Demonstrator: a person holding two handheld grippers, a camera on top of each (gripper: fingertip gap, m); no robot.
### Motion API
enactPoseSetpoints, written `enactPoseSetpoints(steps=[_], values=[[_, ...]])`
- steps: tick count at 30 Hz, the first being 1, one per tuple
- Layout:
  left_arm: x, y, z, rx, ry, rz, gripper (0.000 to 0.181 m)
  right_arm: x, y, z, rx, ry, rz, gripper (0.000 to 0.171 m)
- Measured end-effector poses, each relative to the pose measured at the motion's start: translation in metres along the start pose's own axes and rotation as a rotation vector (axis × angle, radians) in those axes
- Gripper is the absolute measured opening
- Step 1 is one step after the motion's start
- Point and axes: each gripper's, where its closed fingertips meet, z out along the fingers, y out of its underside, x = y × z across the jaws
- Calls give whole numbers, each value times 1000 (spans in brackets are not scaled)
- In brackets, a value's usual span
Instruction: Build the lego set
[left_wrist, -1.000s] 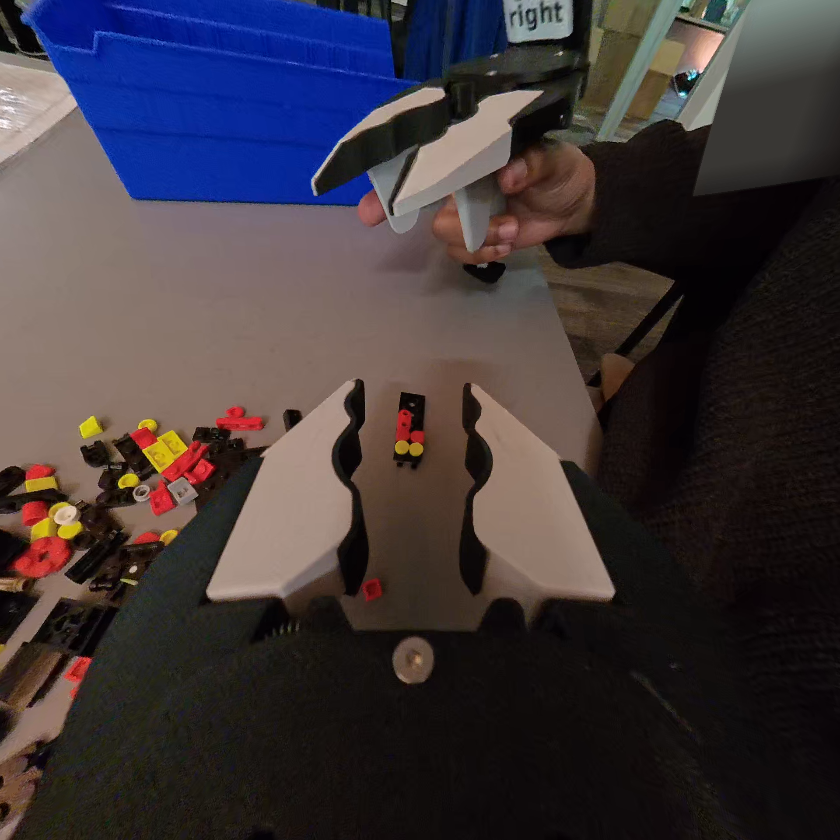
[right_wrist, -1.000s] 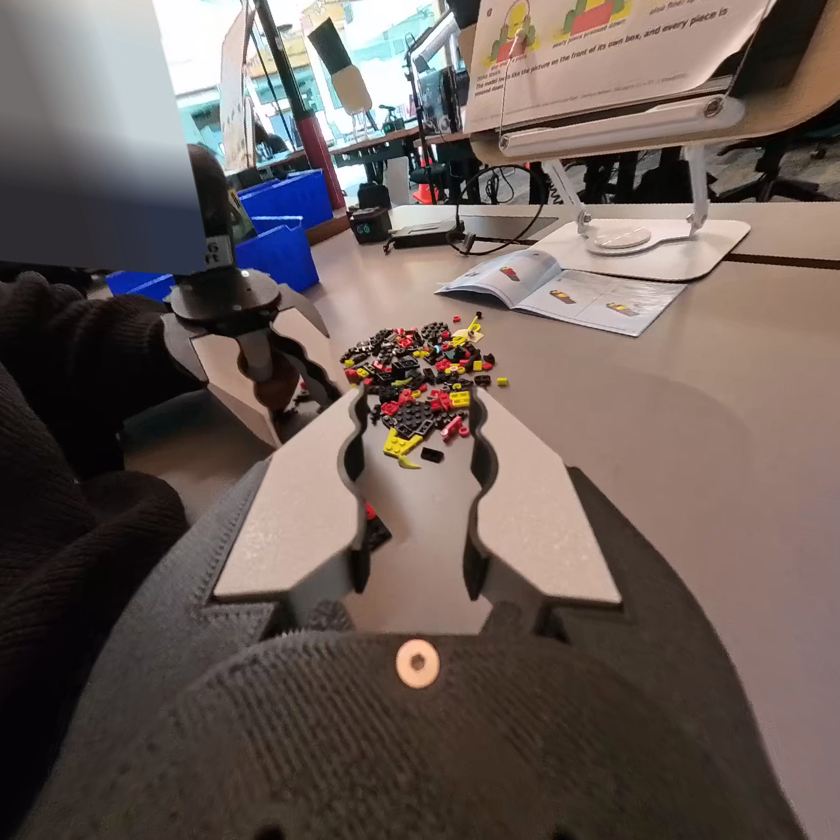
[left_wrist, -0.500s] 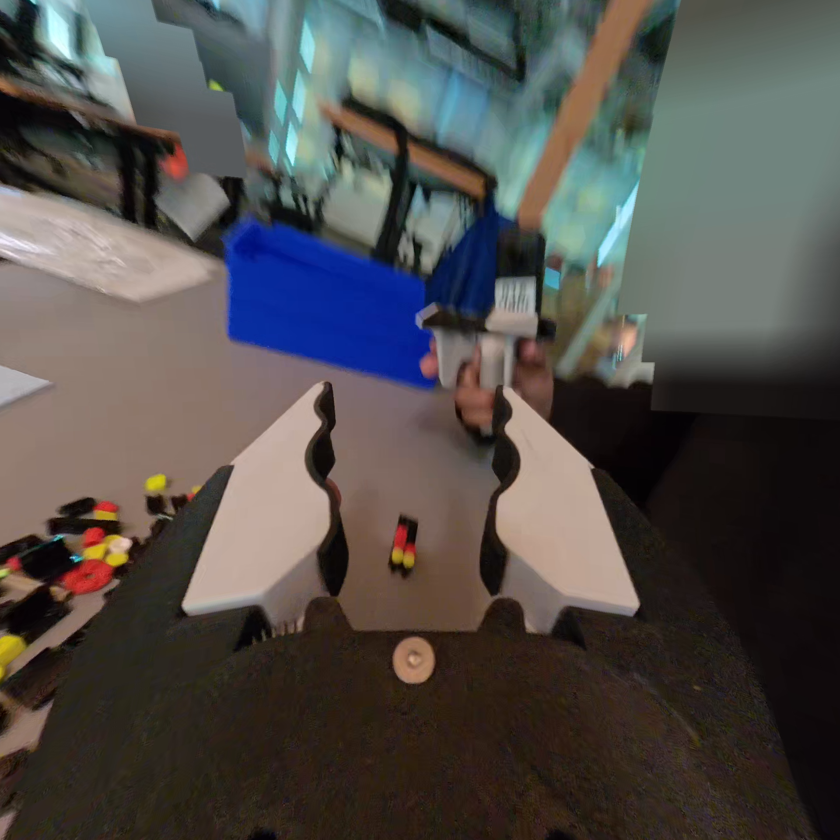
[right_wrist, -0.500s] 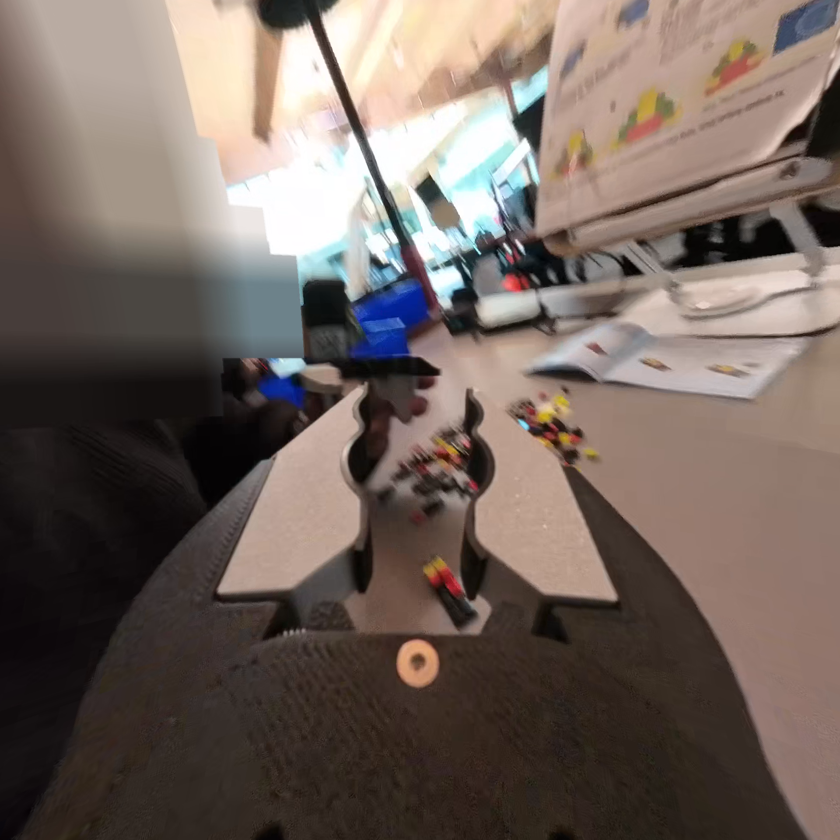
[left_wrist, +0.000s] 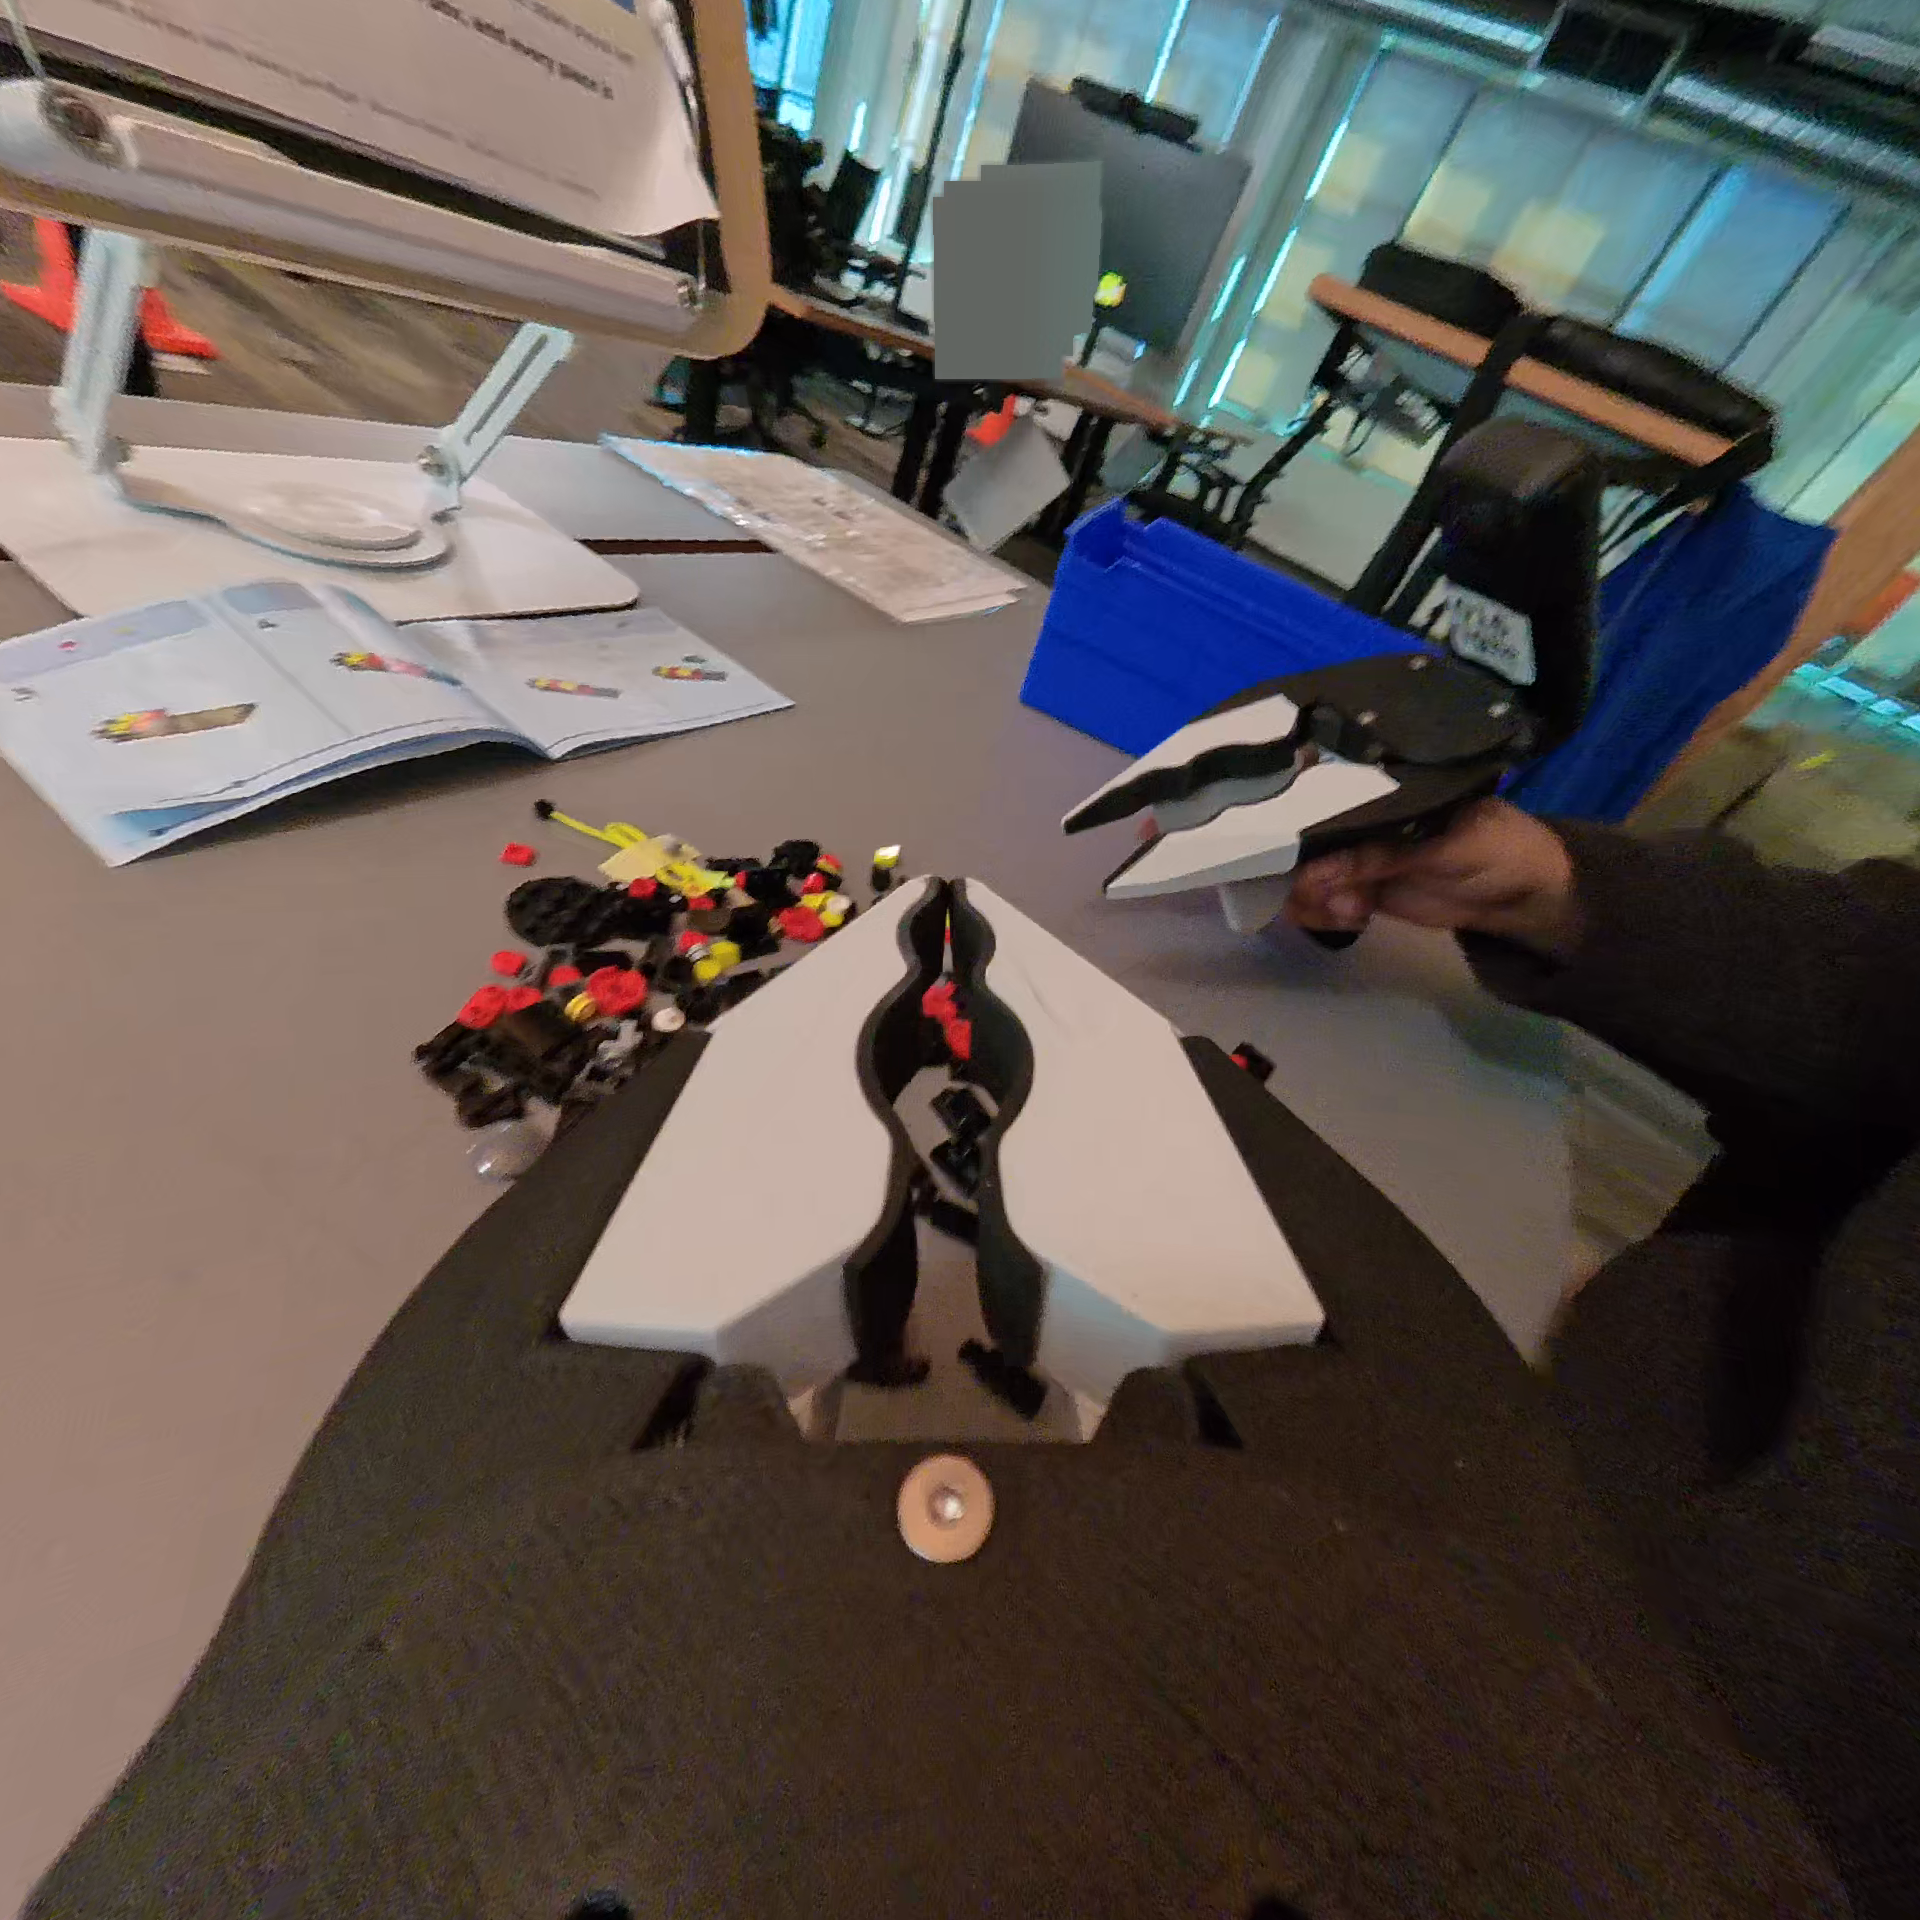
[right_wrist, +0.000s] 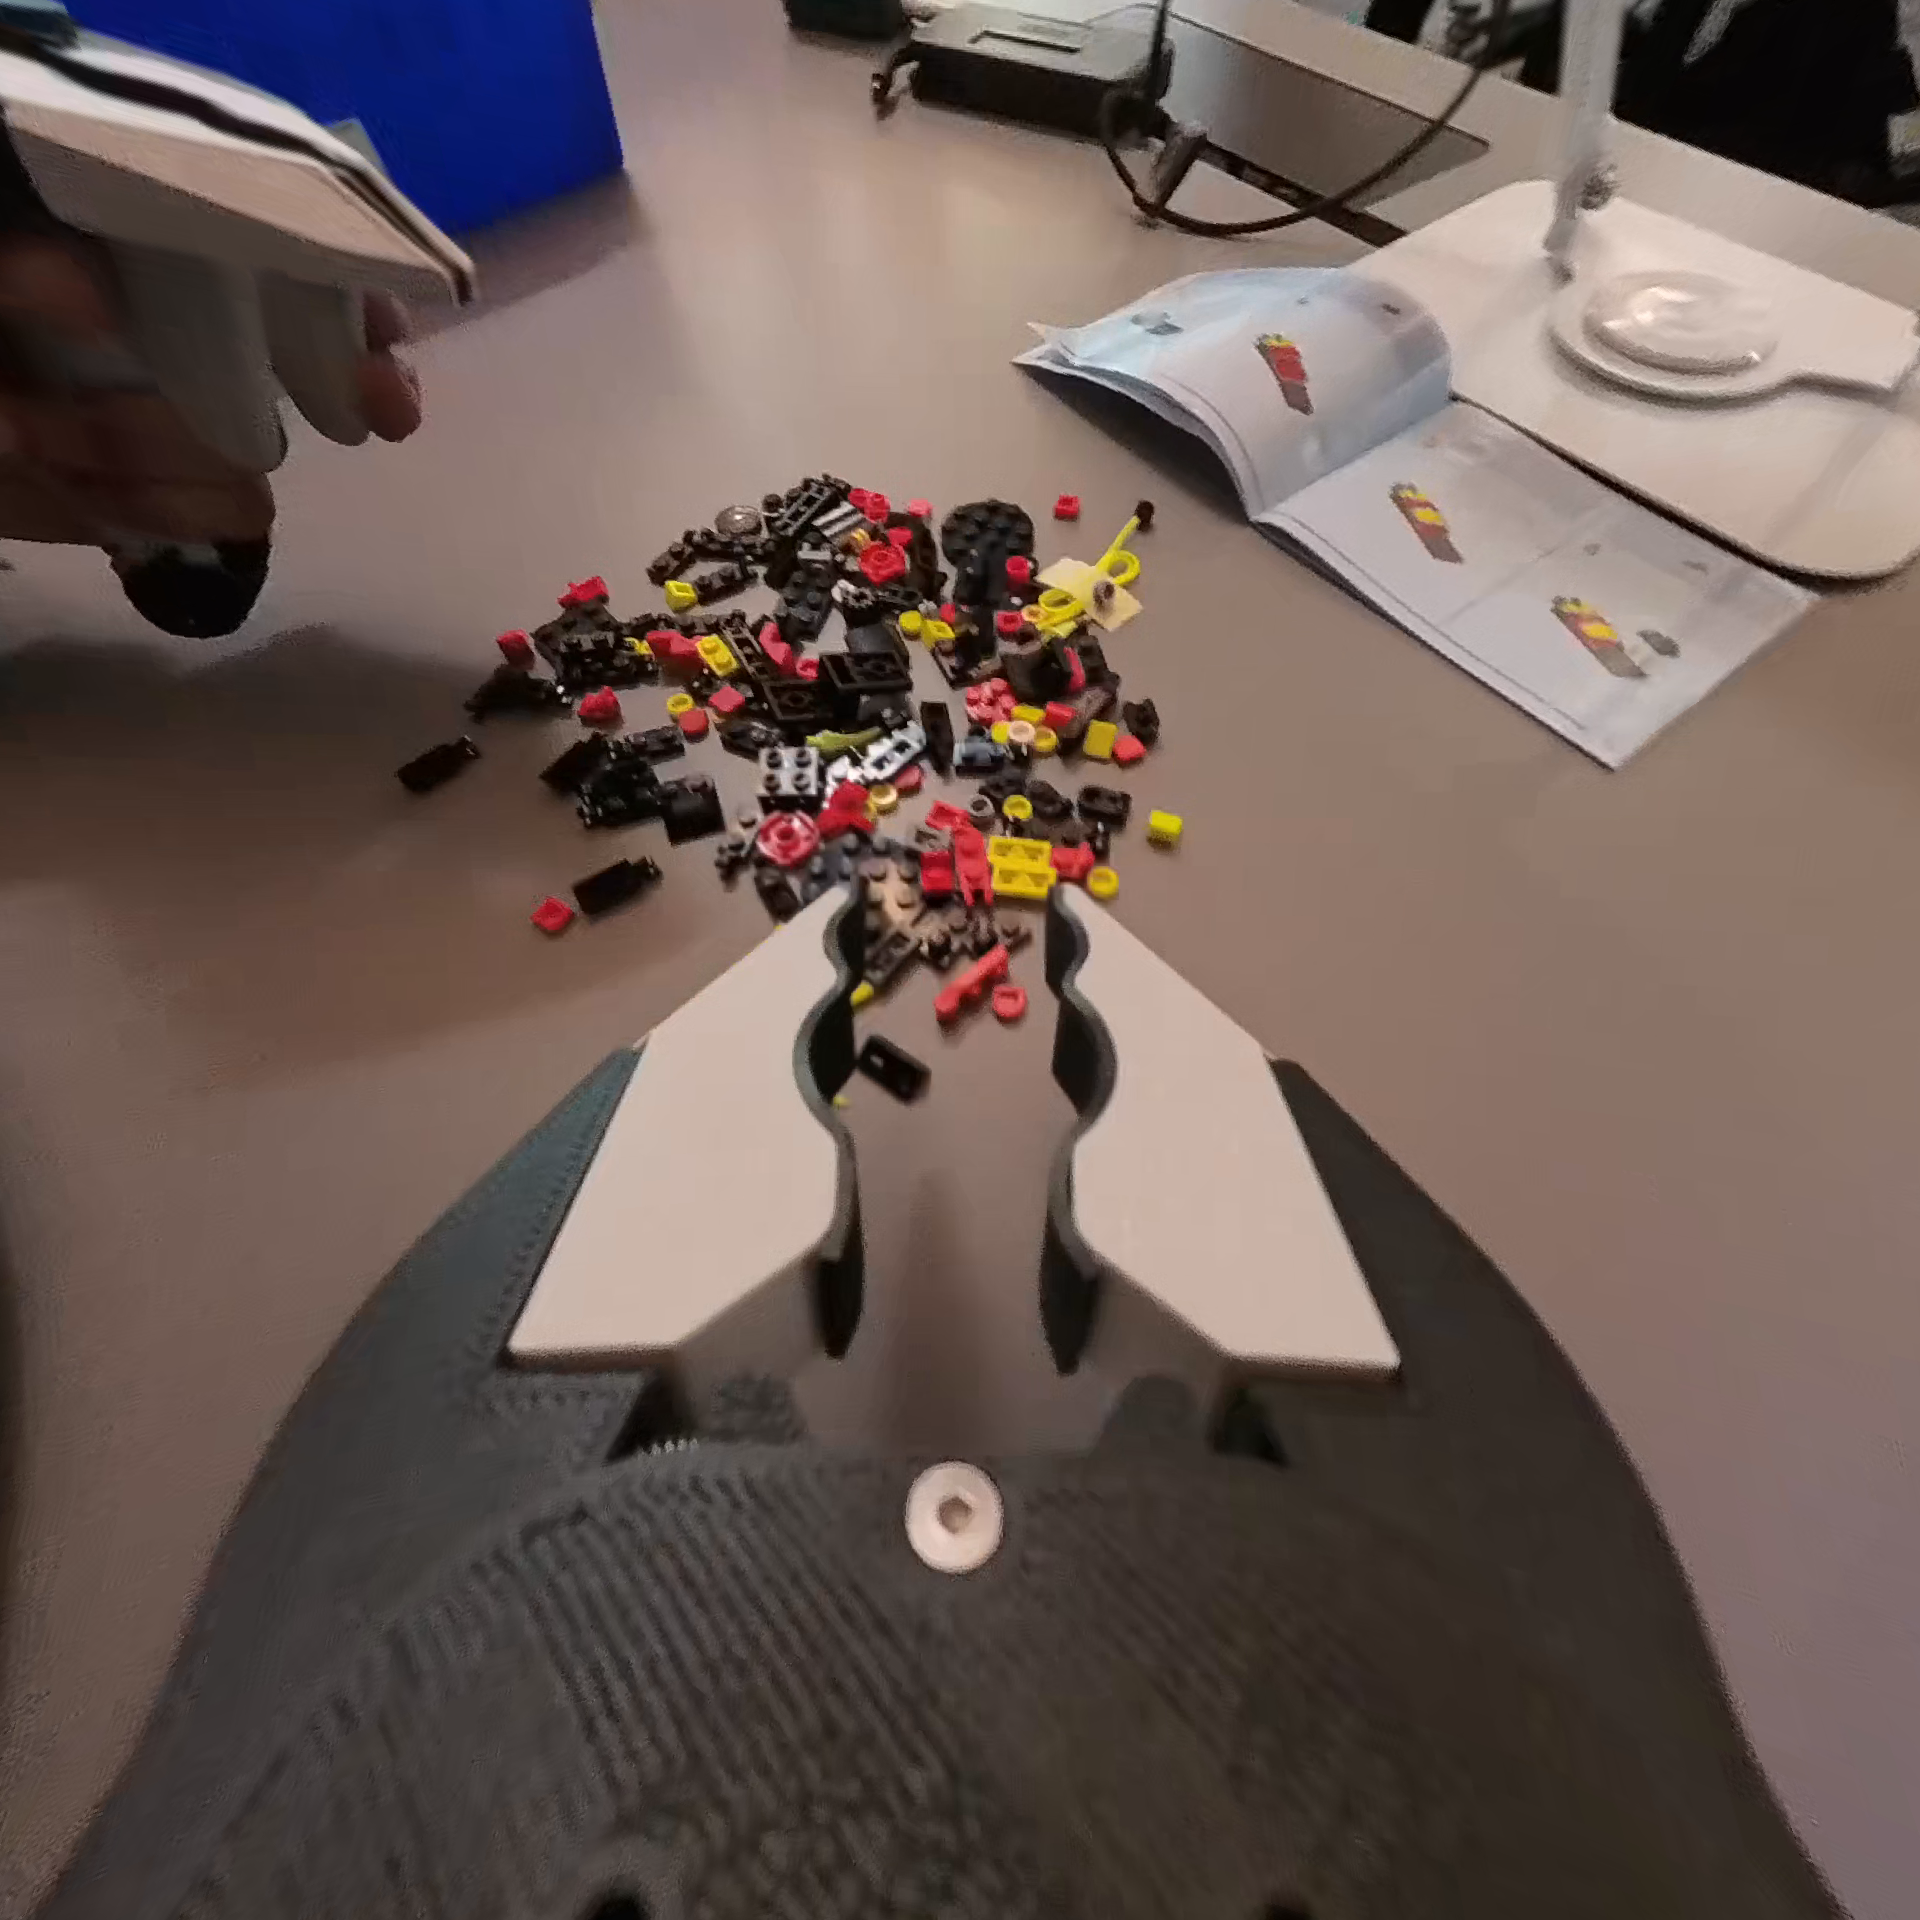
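A: What is taking up most of the scene?

B: The grey table (right_wrist: 1455, 987) is filling both views, with a white stand (left_wrist: 312, 520) sitting in the upper left of the left wrist view and a blue bin (left_wrist: 1174, 644) in the upper right. An open instruction booklet (right_wrist: 1455, 499) is lying flat in the upper right of the right wrist view, its long axis running diagonally from upper left to lower right.

A: And the lego?

B: The pile of lego pieces (right_wrist: 862, 717) is lying loose on the table at the centre of the right wrist view, black, red and yellow bits mixed, the heap stretching up and down the frame just beyond the jaw tips. A few black pieces are sitting apart at its left edge.

A: How are the grippers standing?

B: The right gripper (right_wrist: 951, 914) is pointing down at the near edge of the pile, jaws parted and gripping nothing. In the left wrist view it is appearing at the right, tips aimed left. The left gripper (left_wrist: 948, 888) is pointing toward the pile, its jaws meeting at the tips; small red and black pieces are showing through the gap behind them, but whether they are gripped I cannot tell.
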Motion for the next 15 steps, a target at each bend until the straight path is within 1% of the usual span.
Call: enactPoseSetpoints(steps=[3, 6, 9, 12, 15], values=[[-4, 5, -9, -21, -43, 48, 0, -8, -7, 9, 11, -31, -41, 33], [-6, 9, -12, -44, -66, 58, 0, -14, -5, 17, -7, -49, -60, 32], [-10, 14, -10, -70, -75, 50, 0, -22, -1, 22, -28, -91, -31, 31], [-20, 17, -8, -93, -120, 37, 0, -26, -1, 22, -25, -112, 12, 32], [-31, 18, -3, -118, -166, 61, 0, -32, 2, 14, -26, -151, 26, 15]])
